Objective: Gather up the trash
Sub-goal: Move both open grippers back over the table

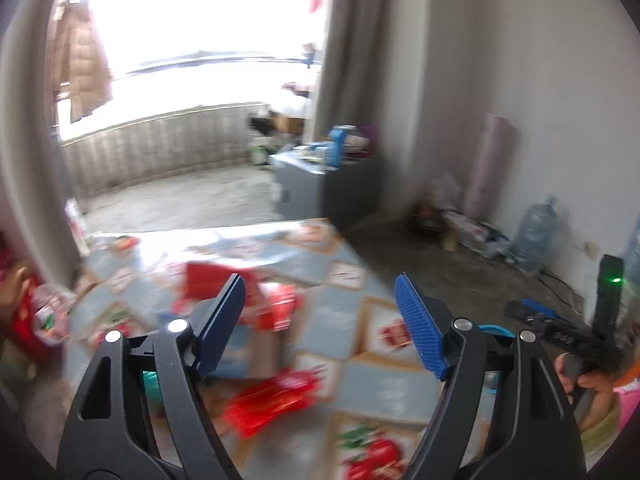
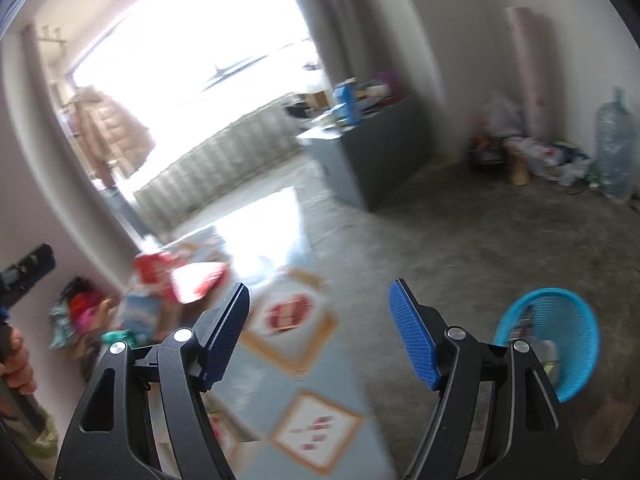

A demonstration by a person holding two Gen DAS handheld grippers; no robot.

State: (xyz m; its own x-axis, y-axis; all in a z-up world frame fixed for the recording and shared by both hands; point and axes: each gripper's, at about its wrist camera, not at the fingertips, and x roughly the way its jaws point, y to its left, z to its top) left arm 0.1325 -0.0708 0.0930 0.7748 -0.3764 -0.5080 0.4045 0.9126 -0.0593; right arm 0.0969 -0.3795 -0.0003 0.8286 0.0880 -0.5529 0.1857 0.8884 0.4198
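My left gripper [image 1: 320,304] is open above a table [image 1: 384,384] covered in a patterned blue cloth, nothing between its blue pads. Blurred red wrappers [image 1: 272,400] and a red packet [image 1: 208,280] lie on the cloth below and ahead of it. A crumpled clear wrapper [image 1: 50,312] sits at the table's left edge. My right gripper [image 2: 318,306] is open too, empty, above the same table [image 2: 264,380]. Red and white packets [image 2: 176,276] lie at the far left of that table. A blue mesh basket [image 2: 548,336] holding some scraps stands on the floor to the right.
The other handheld gripper [image 1: 560,328] and a hand [image 1: 592,388] show at the right of the left wrist view. A grey cabinet [image 2: 372,160] with clutter stands ahead. Large water bottles [image 2: 616,140], bags and a rolled mat [image 2: 532,68] line the far wall. Concrete floor [image 2: 460,240] lies between.
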